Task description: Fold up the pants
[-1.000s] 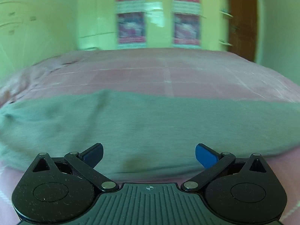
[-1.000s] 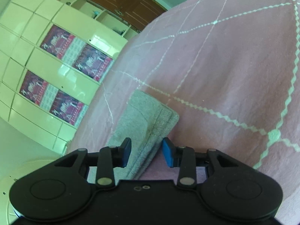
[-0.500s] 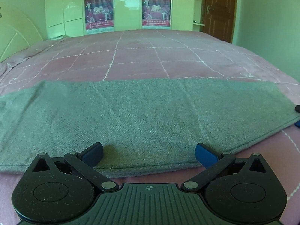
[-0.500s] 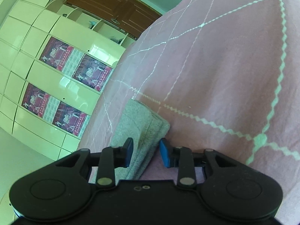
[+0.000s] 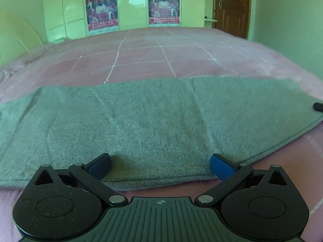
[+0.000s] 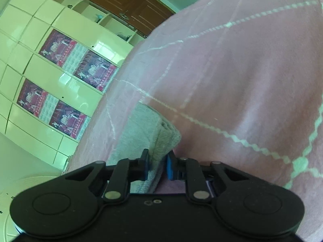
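Note:
The grey pants (image 5: 153, 121) lie flat in a long band across the pink bed. My left gripper (image 5: 160, 166) is open, its blue fingertips (image 5: 221, 167) low over the near edge of the cloth with nothing between them. In the right wrist view my right gripper (image 6: 157, 164) is shut on the end of the grey pants (image 6: 141, 133), the thick folded cloth pinched between its blue pads. A dark tip of the right gripper (image 5: 318, 106) shows at the far right edge of the left wrist view, on the pants' end.
The pink bedspread (image 5: 141, 56) with a white grid pattern stretches beyond the pants. Pale wardrobe doors with red posters (image 5: 163, 8) stand behind the bed, a brown door (image 5: 232, 6) to their right. A curved headboard (image 5: 14, 38) is at the left.
My right gripper has closed tighter on the pants' end. The left gripper has come closer to and lower over the near edge, and the cloth now lies flat.

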Demonstrator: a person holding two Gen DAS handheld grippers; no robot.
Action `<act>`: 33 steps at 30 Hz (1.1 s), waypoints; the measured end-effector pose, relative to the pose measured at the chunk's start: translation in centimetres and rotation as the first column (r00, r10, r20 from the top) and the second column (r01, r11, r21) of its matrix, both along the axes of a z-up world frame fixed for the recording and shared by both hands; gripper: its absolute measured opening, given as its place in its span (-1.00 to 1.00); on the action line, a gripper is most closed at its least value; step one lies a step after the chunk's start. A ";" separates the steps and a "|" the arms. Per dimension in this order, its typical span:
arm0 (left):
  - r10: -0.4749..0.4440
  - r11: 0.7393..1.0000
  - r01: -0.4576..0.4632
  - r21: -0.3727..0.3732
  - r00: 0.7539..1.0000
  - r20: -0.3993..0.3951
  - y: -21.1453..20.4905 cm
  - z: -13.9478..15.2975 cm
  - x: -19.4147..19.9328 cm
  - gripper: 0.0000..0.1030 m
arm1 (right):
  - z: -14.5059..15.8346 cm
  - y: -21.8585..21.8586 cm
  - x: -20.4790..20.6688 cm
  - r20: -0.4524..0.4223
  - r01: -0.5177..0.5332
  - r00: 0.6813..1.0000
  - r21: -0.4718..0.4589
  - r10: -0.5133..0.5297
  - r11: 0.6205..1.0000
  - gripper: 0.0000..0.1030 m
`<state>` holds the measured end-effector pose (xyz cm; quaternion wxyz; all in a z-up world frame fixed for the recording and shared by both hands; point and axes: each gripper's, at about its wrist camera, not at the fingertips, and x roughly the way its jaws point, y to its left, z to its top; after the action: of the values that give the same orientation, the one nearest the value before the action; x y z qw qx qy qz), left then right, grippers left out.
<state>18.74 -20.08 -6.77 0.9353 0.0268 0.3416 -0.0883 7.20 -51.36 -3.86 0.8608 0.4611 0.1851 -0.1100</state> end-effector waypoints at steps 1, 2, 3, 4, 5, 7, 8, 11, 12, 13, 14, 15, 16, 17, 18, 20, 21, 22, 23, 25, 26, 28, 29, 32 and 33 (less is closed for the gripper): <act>0.000 1.000 0.001 -0.011 0.999 0.033 1.6 0.8 -0.5 1.00 | 1.0 0.6 0.0 0.011 -0.008 1.000 -0.016 0.008 1.000 -0.85; 0.013 1.000 -0.013 0.002 0.996 0.084 3.3 1.5 -1.2 1.00 | 2.1 1.5 0.3 0.029 -0.026 0.999 -0.041 0.027 0.999 -0.85; 0.031 0.999 -0.032 0.005 0.993 0.117 5.7 2.1 -1.9 1.00 | 3.3 2.5 0.5 0.041 -0.045 0.998 -0.077 0.048 0.996 -0.85; 0.051 0.999 -0.051 -0.004 0.990 0.133 8.4 2.5 -2.4 1.00 | 4.4 3.8 1.0 0.053 -0.070 0.996 -0.111 0.076 0.991 -0.85; 0.079 0.997 -0.079 -0.006 0.987 0.142 11.3 2.8 -2.8 1.00 | 5.4 5.4 1.6 0.067 -0.102 0.991 -0.140 0.112 0.985 -0.85; 0.154 0.988 -0.154 -0.007 0.977 0.150 17.5 3.3 -3.4 1.00 | 7.2 9.7 3.3 0.075 -0.168 0.980 -0.203 0.186 0.965 -0.85; 0.181 0.983 -0.183 -0.001 0.971 0.159 20.4 3.5 -3.7 1.00 | 7.8 12.0 4.2 0.076 -0.205 0.971 -0.219 0.226 0.954 -0.85; 0.260 0.960 -0.274 0.052 0.947 0.192 28.0 4.0 -5.1 1.00 | 8.5 19.6 6.9 0.078 -0.320 0.934 -0.252 0.349 0.913 -0.85; 0.294 0.949 -0.310 0.054 0.935 0.196 30.0 4.1 -5.6 1.00 | 8.4 22.3 7.6 0.072 -0.365 0.916 -0.259 0.394 0.894 -0.85; 0.330 0.939 -0.343 0.035 0.922 0.200 32.0 4.3 -6.0 1.00 | 8.1 25.2 8.3 0.059 -0.411 0.896 -0.266 0.440 0.872 -0.85; 0.365 0.928 -0.372 -0.004 0.909 0.202 33.6 4.4 -6.5 1.00 | 7.7 28.1 8.8 0.045 -0.455 0.875 -0.271 0.483 0.848 -0.85; 0.401 0.915 -0.399 -0.052 0.894 0.202 35.2 4.3 -6.8 1.00 | 7.0 30.7 9.1 0.030 -0.495 0.853 -0.275 0.522 0.824 -0.78; 0.430 0.903 -0.419 -0.097 0.881 0.197 36.3 4.1 -6.9 1.00 | 6.1 33.8 9.2 0.007 -0.549 0.820 -0.278 0.573 0.788 -0.58; 0.455 0.890 -0.438 -0.130 0.871 0.184 37.2 3.9 -7.1 1.00 | 4.9 36.2 9.6 -0.027 -0.619 0.771 -0.264 0.636 0.740 -0.40; 0.486 0.872 -0.464 -0.157 0.860 0.156 38.1 3.2 -6.7 1.00 | 3.8 38.6 9.9 -0.098 -0.711 0.698 -0.222 0.710 0.668 -0.20; 0.504 0.858 -0.478 -0.188 0.854 0.130 38.8 2.7 -6.3 1.00 | 3.5 39.5 8.4 -0.071 -0.710 0.694 -0.231 0.716 0.665 -0.50; 0.504 0.857 -0.475 -0.200 0.854 0.132 38.9 2.3 -6.5 1.00 | 3.8 38.8 7.6 -0.038 -0.680 0.720 -0.239 0.693 0.693 -0.49; 0.503 0.858 -0.473 -0.201 0.854 0.135 38.8 2.1 -6.5 1.00 | 4.1 37.9 7.4 -0.039 -0.658 0.741 -0.242 0.671 0.713 -0.46; 0.495 0.863 -0.466 -0.197 0.858 0.140 38.5 2.1 -6.4 1.00 | 4.4 36.7 7.3 -0.045 -0.634 0.763 -0.245 0.645 0.733 -0.45; 0.415 0.899 -0.379 -0.219 0.897 0.151 37.2 2.3 -6.4 1.00 | 5.1 34.0 7.2 -0.026 -0.587 0.800 -0.239 0.599 0.773 -0.43; 0.369 0.910 -0.322 -0.259 0.916 0.159 36.4 2.5 -6.3 1.00 | 5.4 32.4 6.9 -0.014 -0.559 0.819 -0.246 0.574 0.792 -0.38; 0.255 0.926 -0.197 -0.322 0.955 0.149 33.9 2.8 -5.6 1.00 | 6.0 29.8 6.5 -0.005 -0.517 0.844 -0.273 0.536 0.812 -0.33; 0.207 0.936 -0.154 -0.315 0.968 0.141 32.0 2.8 -4.9 1.00 | 5.9 28.7 6.4 0.001 -0.502 0.853 -0.279 0.523 0.819 -0.32; 0.111 0.960 -0.084 -0.268 0.990 0.089 27.2 2.2 -2.8 0.96 | 5.8 26.5 5.4 -0.005 -0.468 0.870 -0.320 0.493 0.824 -0.18; 0.087 0.961 -0.070 -0.268 0.995 0.052 25.8 1.9 -2.1 0.71 | 5.7 25.9 5.1 -0.010 -0.457 0.876 -0.334 0.482 0.824 -0.08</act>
<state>16.65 5.76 -4.92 0.9436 -0.1097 0.2975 -0.0954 12.28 -25.48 1.88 0.9318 0.2562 0.2397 0.0933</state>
